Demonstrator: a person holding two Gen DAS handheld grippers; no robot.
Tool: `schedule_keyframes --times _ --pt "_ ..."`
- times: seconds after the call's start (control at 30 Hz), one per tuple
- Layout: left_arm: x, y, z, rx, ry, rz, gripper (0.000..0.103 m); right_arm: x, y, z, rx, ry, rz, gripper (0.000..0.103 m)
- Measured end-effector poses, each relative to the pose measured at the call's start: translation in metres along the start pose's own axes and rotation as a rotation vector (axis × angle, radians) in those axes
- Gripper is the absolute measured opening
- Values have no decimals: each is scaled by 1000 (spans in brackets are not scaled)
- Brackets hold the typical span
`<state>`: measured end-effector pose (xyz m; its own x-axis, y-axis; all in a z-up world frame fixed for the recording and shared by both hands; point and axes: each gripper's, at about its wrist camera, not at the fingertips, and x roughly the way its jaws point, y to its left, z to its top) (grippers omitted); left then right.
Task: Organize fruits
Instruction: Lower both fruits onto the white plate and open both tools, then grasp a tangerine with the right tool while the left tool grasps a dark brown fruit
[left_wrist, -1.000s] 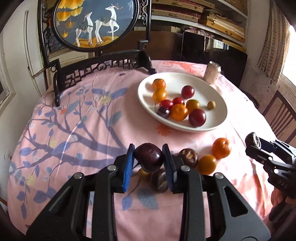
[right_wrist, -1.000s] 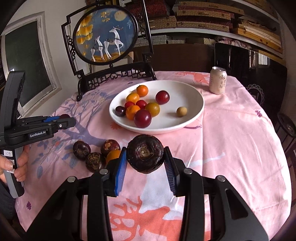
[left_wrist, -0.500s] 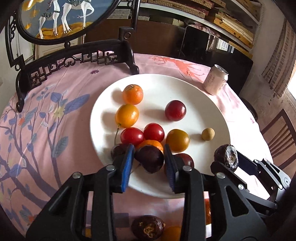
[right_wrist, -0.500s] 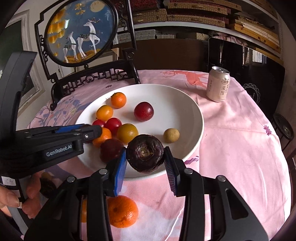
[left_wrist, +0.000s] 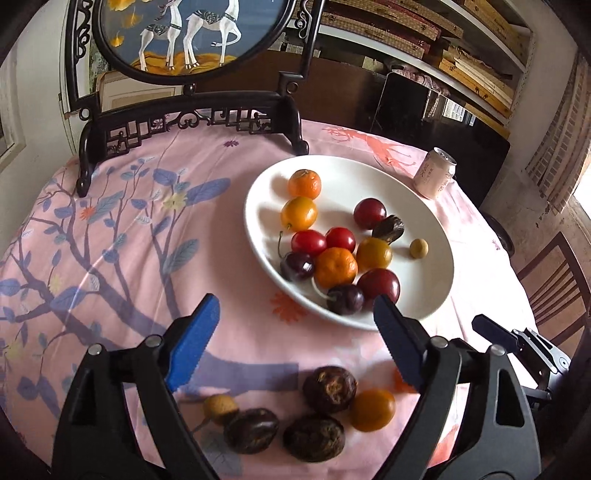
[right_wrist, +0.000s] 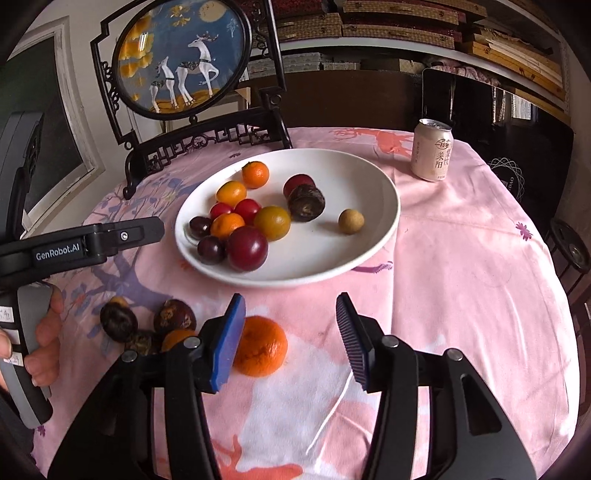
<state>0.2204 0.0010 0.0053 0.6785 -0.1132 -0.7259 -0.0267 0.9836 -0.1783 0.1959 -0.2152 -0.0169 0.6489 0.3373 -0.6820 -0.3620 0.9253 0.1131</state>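
A white plate (left_wrist: 436, 295) (right_wrist: 369, 173) on the pink tablecloth holds several fruits: oranges, red and dark plums, a dark passion fruit (left_wrist: 388, 228) (right_wrist: 306, 202) and a small longan (right_wrist: 351, 221). My left gripper (left_wrist: 295, 339) is open and empty, just in front of the plate's near rim, by a dark plum (left_wrist: 345, 298). My right gripper (right_wrist: 290, 339) is open and empty above the cloth, with an orange (right_wrist: 260, 345) beside its left finger. Loose passion fruits (left_wrist: 329, 388) and an orange fruit (left_wrist: 372, 410) lie on the cloth below the left gripper.
A drink can (left_wrist: 435, 177) (right_wrist: 432, 149) stands behind the plate on the right. A dark wooden stand with a round deer painting (left_wrist: 192, 122) (right_wrist: 207, 136) stands at the table's back. A wooden chair (left_wrist: 554, 273) is at the right.
Both grippers have opened and pulled back from the plate. The dark plum from the left gripper and the passion fruit from the right gripper now lie on the plate.
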Motion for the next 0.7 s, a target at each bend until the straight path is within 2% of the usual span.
schedule_keyframes --times 0.17,0.33,0.47,0.7 --pt "-23 23 -27 -5 10 12 89 -8 14 -25 -45 61 -5 51" --pt "-35 40 -51 5 22 27 92 4 26 -45 -89 137 -37 51" --pt "-38 49 -63 18 39 30 92 21 33 -43 -89 166 -53 51" --pt "-36 62 -75 35 75 12 93 46 35 -22 -69 143 -72 51"
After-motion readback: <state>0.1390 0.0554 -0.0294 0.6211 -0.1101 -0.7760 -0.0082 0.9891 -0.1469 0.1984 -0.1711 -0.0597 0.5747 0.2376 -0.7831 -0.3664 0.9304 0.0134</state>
